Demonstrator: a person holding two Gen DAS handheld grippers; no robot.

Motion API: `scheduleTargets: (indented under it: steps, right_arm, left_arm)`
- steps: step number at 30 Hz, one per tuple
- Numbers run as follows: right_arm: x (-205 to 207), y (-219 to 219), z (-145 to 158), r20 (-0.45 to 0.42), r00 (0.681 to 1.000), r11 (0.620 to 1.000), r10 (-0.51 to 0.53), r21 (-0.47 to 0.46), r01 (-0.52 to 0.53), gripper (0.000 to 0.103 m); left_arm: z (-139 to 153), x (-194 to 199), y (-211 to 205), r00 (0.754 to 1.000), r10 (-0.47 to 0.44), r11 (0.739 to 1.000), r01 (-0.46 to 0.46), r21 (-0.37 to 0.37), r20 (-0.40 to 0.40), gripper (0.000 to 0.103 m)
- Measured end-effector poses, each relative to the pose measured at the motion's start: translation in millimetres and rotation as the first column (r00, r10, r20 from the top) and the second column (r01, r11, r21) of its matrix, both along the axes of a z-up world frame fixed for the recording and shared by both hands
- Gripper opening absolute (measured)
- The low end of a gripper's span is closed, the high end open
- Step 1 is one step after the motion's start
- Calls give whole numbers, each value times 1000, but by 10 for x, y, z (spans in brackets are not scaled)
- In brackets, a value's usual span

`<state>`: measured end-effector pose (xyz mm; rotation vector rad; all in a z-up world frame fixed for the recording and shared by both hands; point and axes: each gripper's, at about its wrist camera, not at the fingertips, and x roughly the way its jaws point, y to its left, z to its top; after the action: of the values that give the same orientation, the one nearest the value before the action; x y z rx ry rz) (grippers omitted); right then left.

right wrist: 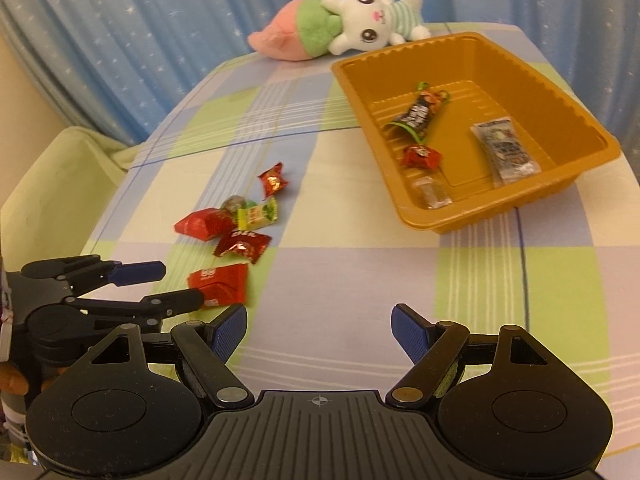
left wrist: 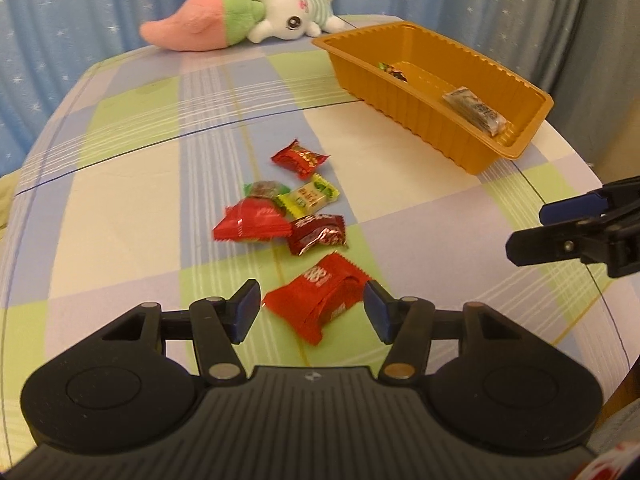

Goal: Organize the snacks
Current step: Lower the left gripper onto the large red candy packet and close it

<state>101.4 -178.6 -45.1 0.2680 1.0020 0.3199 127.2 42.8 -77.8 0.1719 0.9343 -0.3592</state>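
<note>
Several wrapped snacks lie loose on the checked cloth. My left gripper [left wrist: 311, 307] is open, its jaws either side of a large red packet [left wrist: 316, 300]; it also shows in the right wrist view [right wrist: 218, 282]. Beyond lie a dark red candy [left wrist: 318, 234], a red packet [left wrist: 252, 222], a yellow-green candy [left wrist: 308, 199] and a small red candy [left wrist: 300, 158]. The orange tray [left wrist: 404, 96] holds several snacks, among them a silver packet [right wrist: 506, 152] and a black wrapper [right wrist: 418, 114]. My right gripper [right wrist: 319, 334] is open and empty above bare cloth. It also shows in the left wrist view [left wrist: 536, 232].
A plush bunny with a pink-and-green tail [left wrist: 240, 12] lies at the table's far edge, in front of a blue starred curtain. A pale green cushion [right wrist: 52, 184] sits left of the table. The table edge drops off close to the right of the tray.
</note>
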Motion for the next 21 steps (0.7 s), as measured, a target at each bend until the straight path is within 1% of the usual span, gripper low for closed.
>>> scheduleTargets:
  steps: [7,13,16,21]
  right_arm:
    - [-29,-100,-28,-23,998,998,-65,-2,65,79]
    - [-47,-185,-44,-35,994,995,-103,-1,103,79]
    - [-42,-213,-51,-39,993,993,-115,3,115,79]
    - [-21,-216,-53,-41,993,994,-110,7,110,79]
  left_arm:
    - [-131,169,-92,997,-73,997,73,2,-38,55]
    - [-196,126,-158,991,-100,995,100,-7,-83,52]
    - [-206,99,-178,992,-85,996,85,-7,-92,52]
    - [-184,181,-183,994,-43,999,40,-31,-101,52]
